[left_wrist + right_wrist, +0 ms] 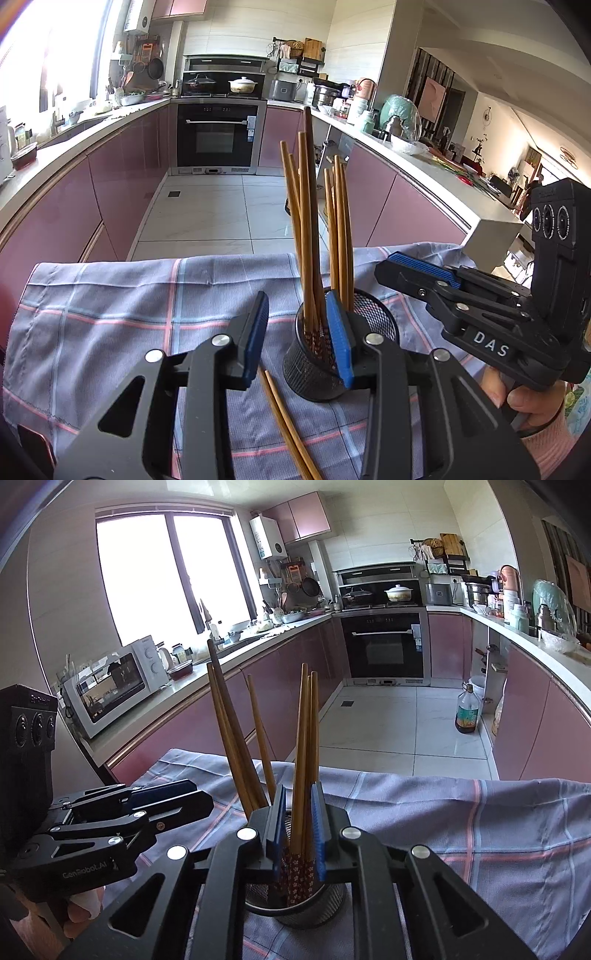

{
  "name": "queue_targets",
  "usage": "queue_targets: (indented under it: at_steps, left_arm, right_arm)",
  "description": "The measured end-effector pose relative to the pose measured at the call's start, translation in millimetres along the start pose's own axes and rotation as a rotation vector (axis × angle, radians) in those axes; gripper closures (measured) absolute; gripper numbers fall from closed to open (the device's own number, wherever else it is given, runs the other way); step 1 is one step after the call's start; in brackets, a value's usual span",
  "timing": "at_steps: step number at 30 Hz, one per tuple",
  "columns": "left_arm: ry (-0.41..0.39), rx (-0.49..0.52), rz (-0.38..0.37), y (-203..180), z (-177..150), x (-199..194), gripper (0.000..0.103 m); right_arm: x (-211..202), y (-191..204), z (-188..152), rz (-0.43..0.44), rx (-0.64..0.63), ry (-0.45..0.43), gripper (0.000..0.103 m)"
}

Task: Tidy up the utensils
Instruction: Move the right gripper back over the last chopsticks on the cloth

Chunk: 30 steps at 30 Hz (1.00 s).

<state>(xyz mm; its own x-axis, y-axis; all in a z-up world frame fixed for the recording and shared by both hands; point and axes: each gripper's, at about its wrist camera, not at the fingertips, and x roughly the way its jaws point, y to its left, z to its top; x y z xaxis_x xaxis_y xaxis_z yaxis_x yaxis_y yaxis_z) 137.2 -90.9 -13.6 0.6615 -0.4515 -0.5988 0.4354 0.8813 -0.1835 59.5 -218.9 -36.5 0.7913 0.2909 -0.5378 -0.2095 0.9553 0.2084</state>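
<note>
A black mesh holder (332, 354) stands on a plaid cloth (129, 302) and holds several wooden chopsticks (306, 221) upright. Two chopsticks (288, 424) lie loose on the cloth in front of the holder. My left gripper (297, 332) is open, its right finger against the holder's near side. My right gripper (298, 830) hovers over the holder (295, 908) with its blue pads either side of a bunch of chopsticks (304, 738); a gap shows, so it looks open. The right gripper also shows in the left wrist view (424, 269).
The cloth covers a table whose far edge faces a kitchen aisle with a tiled floor (221, 206). Pink cabinets and counters run on both sides. A microwave (114, 683) stands on the left counter and an oil bottle (467, 710) on the floor.
</note>
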Motion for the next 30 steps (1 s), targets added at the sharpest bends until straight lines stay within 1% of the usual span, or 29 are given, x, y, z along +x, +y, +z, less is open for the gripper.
queue_targets:
  at_steps: [1, 5, 7, 9, 11, 13, 15, 18, 21, 25, 28, 30]
  left_arm:
    - [-0.001, 0.000, 0.003, -1, -1, -2, 0.068]
    - [-0.014, 0.000, 0.022, 1, -9, -7, 0.062]
    - [-0.023, -0.001, 0.035, 1, -14, -13, 0.061]
    - [-0.030, -0.005, 0.044, 3, -19, -17, 0.056]
    - [-0.039, -0.003, 0.063, 4, -25, -22, 0.053]
    - [-0.045, 0.002, 0.079, 8, -32, -26, 0.049]
    - [-0.034, 0.004, 0.090, 13, -41, -28, 0.049]
    - [0.009, -0.001, 0.100, 21, -61, -25, 0.049]
    - [0.067, -0.004, 0.101, 27, -85, -18, 0.049]
    - [0.131, -0.009, 0.105, 32, -110, -7, 0.049]
    - [0.151, -0.021, 0.126, 36, -123, -1, 0.049]
    - [0.161, -0.041, 0.122, 39, -128, 1, 0.049]
  right_arm:
    - [-2, 1, -2, 0.000, -0.002, 0.000, 0.083]
    - [-10, 3, -8, 0.005, -0.008, -0.003, 0.081]
    - [-17, 4, -11, 0.007, -0.010, -0.013, 0.076]
    - [-24, 8, -14, 0.013, -0.017, -0.022, 0.074]
    - [-31, 11, -18, 0.034, -0.025, -0.022, 0.072]
    - [-36, 17, -24, 0.063, -0.041, -0.008, 0.066]
    - [-38, 22, -33, 0.084, -0.061, 0.011, 0.065]
    - [-35, 28, -53, 0.114, -0.071, 0.067, 0.064]
    - [-24, 32, -75, 0.132, -0.072, 0.141, 0.064]
    - [-6, 39, -96, 0.150, -0.056, 0.232, 0.064]
    - [7, 45, -109, 0.156, -0.049, 0.287, 0.064]
    - [14, 51, -114, 0.150, -0.063, 0.309, 0.064]
